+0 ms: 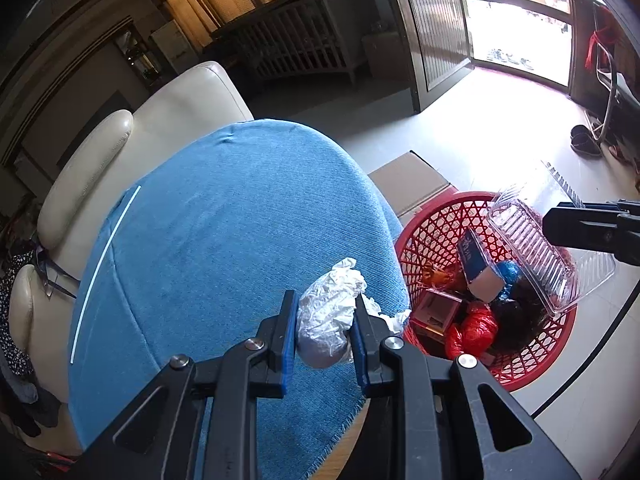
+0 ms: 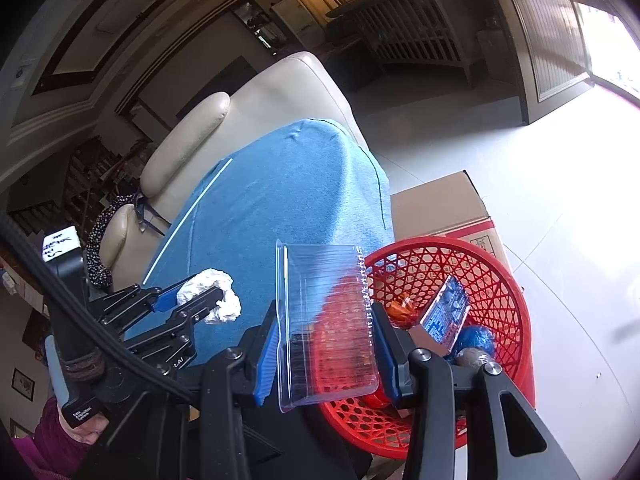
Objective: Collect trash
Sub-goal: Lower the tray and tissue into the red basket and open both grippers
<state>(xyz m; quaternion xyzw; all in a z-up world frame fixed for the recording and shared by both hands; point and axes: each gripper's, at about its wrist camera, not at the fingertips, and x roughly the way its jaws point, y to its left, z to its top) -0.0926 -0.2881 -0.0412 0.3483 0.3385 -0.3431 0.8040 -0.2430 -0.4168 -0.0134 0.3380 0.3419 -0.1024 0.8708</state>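
Nearest the lens, left claw [image 1: 324, 332] clenched on a crumpled white wad of paper or plastic [image 1: 330, 312], blue pads [image 1: 289, 334] pressed against both its sides, wad lifted just over the near corner of the bench under its blue cloth [image 1: 224, 216]. Beside it, right claw [image 2: 324, 354] grasping a clear plastic clamshell tray [image 2: 328, 320] by its two long edges, tray tilted and hanging partly over the near rim of the red lattice basket [image 2: 500, 280] on the floor.

Inside the basket, already gathered: a blue-printed carton [image 1: 478, 264], a blue foil ball [image 1: 508, 276], crumpled red wrapping [image 1: 474, 330], something orange [image 1: 438, 276], and a dark heap too shadowed to identify. Basket touching or just beside the bench's corner; behind it, a brown cardboard box [image 2: 440, 204] on pale floor tiles.

On the cloth beyond the claws, nothing left but a thin white stick or straw [image 1: 106, 272] lying along the far left side, possibly the last piece to fetch. Judged from this: most of the collecting done, two pieces in hand and not yet dropped, tray closer to the basket than the wad, one thin item perhaps remaining.

Farther off, a cream leather armchair [image 1: 160, 120] against the bench, a slatted crib [image 1: 304, 40], and a bright open doorway [image 1: 516, 20].
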